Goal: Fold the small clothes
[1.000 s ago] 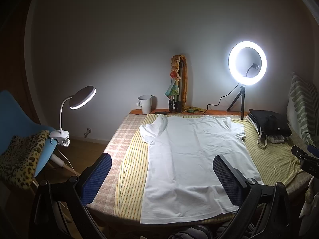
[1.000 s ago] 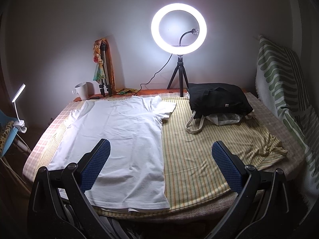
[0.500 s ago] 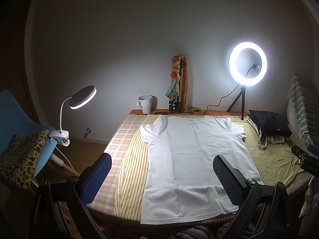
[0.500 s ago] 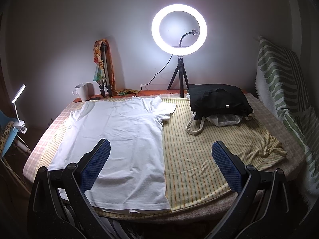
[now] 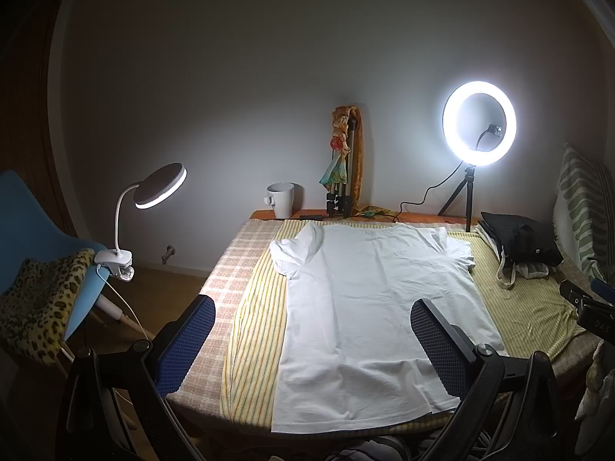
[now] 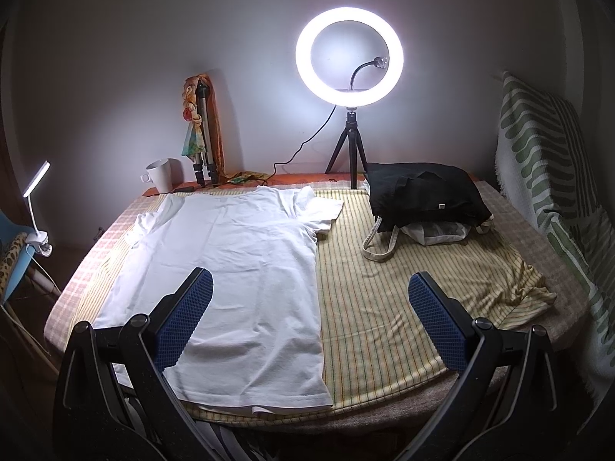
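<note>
A white T-shirt [image 5: 376,299] lies flat on the yellow striped cloth [image 5: 253,315] on the table, collar toward the wall, hem at the near edge. It also shows in the right wrist view [image 6: 238,265]. My left gripper [image 5: 311,330] is open and empty, held above the near edge before the shirt's hem. My right gripper [image 6: 307,311] is open and empty, held over the shirt's right side and the striped cloth [image 6: 403,288]. The right gripper's tip also shows at the right edge of the left wrist view [image 5: 588,307].
A black bag [image 6: 423,196] on a white tote sits at the back right. A ring light on a tripod [image 6: 349,61], a folded tripod [image 6: 203,130] and a white mug [image 6: 161,174] stand along the wall. A clip lamp [image 5: 153,196] and blue chair [image 5: 34,238] are at left.
</note>
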The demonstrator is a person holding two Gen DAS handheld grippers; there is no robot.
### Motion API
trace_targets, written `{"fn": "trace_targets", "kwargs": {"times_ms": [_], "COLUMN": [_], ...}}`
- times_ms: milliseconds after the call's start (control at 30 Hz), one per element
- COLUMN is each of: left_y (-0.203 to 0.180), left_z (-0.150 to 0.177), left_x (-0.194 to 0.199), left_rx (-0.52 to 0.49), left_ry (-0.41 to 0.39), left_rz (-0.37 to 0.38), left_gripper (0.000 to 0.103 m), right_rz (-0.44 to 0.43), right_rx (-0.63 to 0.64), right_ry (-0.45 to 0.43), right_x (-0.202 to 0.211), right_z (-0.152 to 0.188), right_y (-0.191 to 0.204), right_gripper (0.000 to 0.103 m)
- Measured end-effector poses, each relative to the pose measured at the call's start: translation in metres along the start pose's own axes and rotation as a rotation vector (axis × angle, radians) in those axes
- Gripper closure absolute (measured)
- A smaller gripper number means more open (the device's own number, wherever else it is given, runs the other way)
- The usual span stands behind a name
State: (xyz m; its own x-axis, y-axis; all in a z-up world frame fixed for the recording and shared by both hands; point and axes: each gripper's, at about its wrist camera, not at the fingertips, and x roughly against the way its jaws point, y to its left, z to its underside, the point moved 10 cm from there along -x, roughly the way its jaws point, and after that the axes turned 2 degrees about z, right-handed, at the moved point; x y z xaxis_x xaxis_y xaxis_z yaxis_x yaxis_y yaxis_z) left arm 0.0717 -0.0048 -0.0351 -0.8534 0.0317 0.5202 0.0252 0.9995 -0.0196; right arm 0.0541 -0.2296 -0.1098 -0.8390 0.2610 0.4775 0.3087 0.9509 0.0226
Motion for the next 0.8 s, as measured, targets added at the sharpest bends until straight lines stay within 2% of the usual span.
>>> {"fn": "trace_targets", "kwargs": {"times_ms": [367, 800], "left_y": [0.009, 0.045], "left_z": [0.006, 0.024], "left_x": [-0.008, -0.025], "left_rx": [0.008, 0.044], "left_ry": [0.013, 0.049], "left_rz": [-0.016, -0.064], "left_gripper": [0.000, 0.000], "right_rz": [0.003, 0.023], "right_rx": [0.009, 0.021], "right_ry": [-0.008, -0.013], "right_x": [-0.007, -0.015], "right_z": [-0.003, -0.010], "right_y": [0.013, 0.025], "right_gripper": [0.000, 0.000]}}
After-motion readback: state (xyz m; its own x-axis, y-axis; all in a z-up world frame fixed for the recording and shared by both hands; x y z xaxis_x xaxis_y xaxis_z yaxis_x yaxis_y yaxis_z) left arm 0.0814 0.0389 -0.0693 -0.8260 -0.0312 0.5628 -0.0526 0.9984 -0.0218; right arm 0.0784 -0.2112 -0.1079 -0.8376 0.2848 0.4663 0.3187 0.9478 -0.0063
